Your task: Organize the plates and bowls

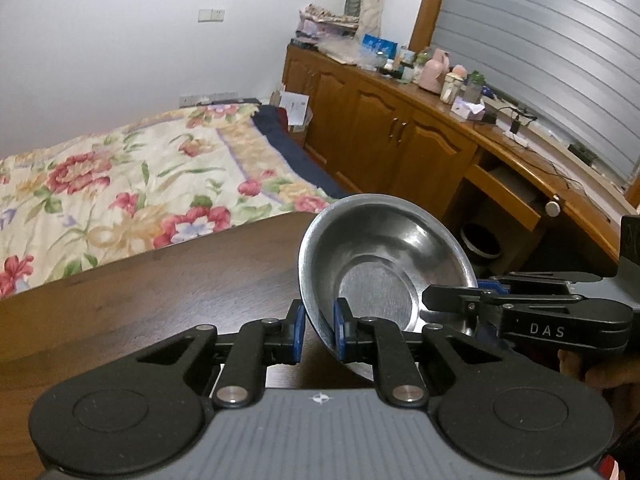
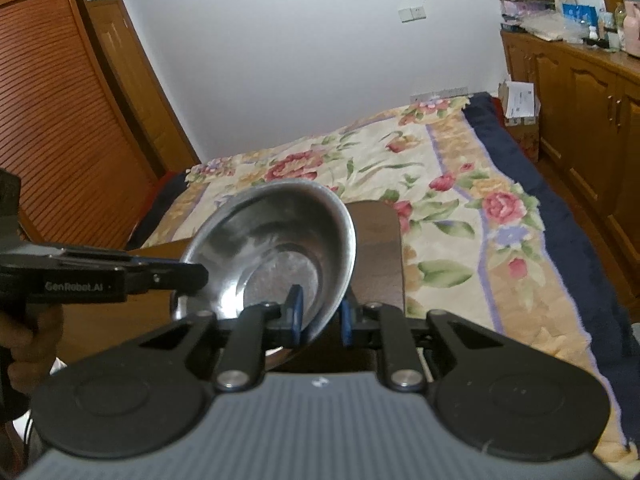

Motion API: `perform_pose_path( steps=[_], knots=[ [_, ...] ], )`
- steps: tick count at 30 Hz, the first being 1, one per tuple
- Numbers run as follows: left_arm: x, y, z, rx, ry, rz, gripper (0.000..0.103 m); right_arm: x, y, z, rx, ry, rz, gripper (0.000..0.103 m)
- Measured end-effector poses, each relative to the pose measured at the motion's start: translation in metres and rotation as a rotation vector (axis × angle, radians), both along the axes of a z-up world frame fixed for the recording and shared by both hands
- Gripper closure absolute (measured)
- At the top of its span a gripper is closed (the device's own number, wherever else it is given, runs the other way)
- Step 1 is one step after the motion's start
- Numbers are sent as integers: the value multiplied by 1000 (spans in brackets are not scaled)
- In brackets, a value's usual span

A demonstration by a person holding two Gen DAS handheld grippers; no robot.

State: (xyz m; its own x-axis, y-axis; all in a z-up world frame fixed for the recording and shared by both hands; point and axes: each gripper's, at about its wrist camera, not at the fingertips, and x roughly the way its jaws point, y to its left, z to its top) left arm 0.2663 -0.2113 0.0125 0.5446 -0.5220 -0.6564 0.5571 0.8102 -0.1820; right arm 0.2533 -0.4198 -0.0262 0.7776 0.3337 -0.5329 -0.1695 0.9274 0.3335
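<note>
A steel bowl (image 1: 380, 256) is held tilted above the dark wooden table (image 1: 160, 288). My left gripper (image 1: 320, 320) is shut on the bowl's near-left rim, blue pads either side of the wall. My right gripper (image 1: 430, 300) reaches in from the right and grips the rim on the other side. In the right wrist view the bowl (image 2: 276, 236) tilts left, my right gripper (image 2: 322, 312) is shut on its near-right rim, and my left gripper (image 2: 200, 276) holds the rim from the left.
A bed with a floral quilt (image 1: 120, 184) lies beyond the table. Wooden cabinets (image 1: 380, 128) with clutter on top run along the right wall. A slatted wooden door (image 2: 52, 120) stands at the left. The table's far edge (image 2: 384, 248) is near the bed.
</note>
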Motion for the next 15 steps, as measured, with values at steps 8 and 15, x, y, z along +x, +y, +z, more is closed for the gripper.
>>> perform_pose_path(
  steps=[8,15],
  knots=[
    [-16,4,9,-5,-29,-13,86,-14,0,10,-14,-27,-17,82],
    [-34,12,20,-27,-53,-26,86,-25,4,19,-32,-47,-25,82]
  ],
)
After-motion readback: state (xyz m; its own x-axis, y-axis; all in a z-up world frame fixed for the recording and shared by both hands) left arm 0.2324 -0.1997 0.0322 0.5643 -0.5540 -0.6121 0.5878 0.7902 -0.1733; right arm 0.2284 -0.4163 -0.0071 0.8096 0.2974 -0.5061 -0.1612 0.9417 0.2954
